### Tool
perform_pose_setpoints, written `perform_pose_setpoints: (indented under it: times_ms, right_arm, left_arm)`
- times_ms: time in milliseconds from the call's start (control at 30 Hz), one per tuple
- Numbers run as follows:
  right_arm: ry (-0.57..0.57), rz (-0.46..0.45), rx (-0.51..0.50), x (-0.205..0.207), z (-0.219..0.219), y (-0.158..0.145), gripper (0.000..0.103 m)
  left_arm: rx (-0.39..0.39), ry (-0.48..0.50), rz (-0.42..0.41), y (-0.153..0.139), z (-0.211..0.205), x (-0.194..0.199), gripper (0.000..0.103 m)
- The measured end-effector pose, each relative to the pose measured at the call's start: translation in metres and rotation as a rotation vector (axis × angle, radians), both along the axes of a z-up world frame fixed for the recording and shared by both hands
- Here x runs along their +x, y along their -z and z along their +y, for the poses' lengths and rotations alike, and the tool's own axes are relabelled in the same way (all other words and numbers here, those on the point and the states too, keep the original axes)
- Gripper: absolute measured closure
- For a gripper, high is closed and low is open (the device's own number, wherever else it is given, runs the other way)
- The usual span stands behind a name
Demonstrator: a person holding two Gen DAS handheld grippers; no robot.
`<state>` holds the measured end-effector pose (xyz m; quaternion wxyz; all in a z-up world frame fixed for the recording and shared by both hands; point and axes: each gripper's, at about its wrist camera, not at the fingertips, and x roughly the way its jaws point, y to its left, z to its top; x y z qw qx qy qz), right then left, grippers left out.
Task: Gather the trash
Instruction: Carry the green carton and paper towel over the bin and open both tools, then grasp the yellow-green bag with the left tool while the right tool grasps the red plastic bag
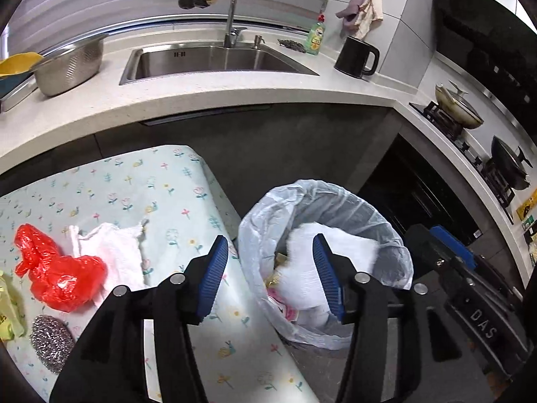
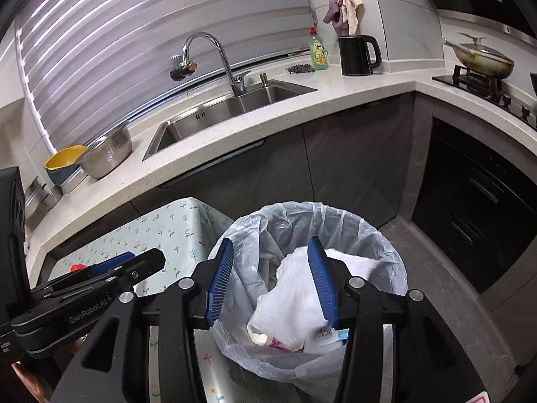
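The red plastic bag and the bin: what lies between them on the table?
In the left wrist view, a crumpled white cloth lies beside the red plastic bag; then bare flowered tablecloth up to the bin.

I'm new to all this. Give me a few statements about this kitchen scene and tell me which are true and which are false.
1. The bin is lined with a pale plastic bag. True.
2. The red plastic bag is already in the bin. False: it lies on the flowered tablecloth, beside a white cloth.
3. The left tongs grip a white tissue. False: they are open with nothing between them.
4. White crumpled waste lies in the bin. True.
5. A black kettle stands on the counter beside a green bottle. True.
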<state>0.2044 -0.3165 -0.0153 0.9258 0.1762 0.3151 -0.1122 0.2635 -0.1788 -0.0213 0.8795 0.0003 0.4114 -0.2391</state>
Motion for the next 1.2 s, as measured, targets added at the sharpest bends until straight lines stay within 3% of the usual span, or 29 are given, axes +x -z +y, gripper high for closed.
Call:
perform_pose_setpoints:
  times_ms: [100, 233, 500, 567, 633, 833, 933, 1200]
  right_arm:
    - [-0.006, -0.011, -0.003, -0.002, 0.004, -0.008, 0.057]
    - [-0.023, -0.028, -0.021, -0.005, 0.018, -0.021, 0.053]
    - [-0.099, -0.053, -0.036, -0.007, 0.061, -0.042, 0.048]
    - [-0.124, -0.054, -0.038, -0.005, 0.075, -0.046, 0.048]
    - [-0.151, -0.053, -0.038, -0.002, 0.089, -0.048, 0.048]
    - [-0.232, -0.045, -0.028, 0.007, 0.139, -0.047, 0.048]
    - [-0.269, -0.036, -0.028, 0.012, 0.165, -0.044, 0.045]
    - [-0.354, 0.009, -0.015, 0.030, 0.224, -0.021, 0.040]
  left_arm:
    - [0.008, -0.010, 0.000, -0.001, 0.007, 0.000, 0.051]
    - [0.007, -0.041, -0.018, -0.006, 0.020, -0.003, 0.039]
    - [0.013, -0.108, -0.039, -0.020, 0.067, -0.012, 0.037]
    - [0.019, -0.130, -0.052, -0.024, 0.082, -0.016, 0.027]
    - [0.025, -0.158, -0.067, -0.027, 0.098, -0.019, 0.026]
    - [0.041, -0.236, -0.067, -0.029, 0.154, -0.022, 0.025]
    - [0.047, -0.301, -0.071, -0.027, 0.186, -0.023, 0.015]
    - [0.088, -0.449, -0.044, -0.011, 0.276, -0.026, 0.012]
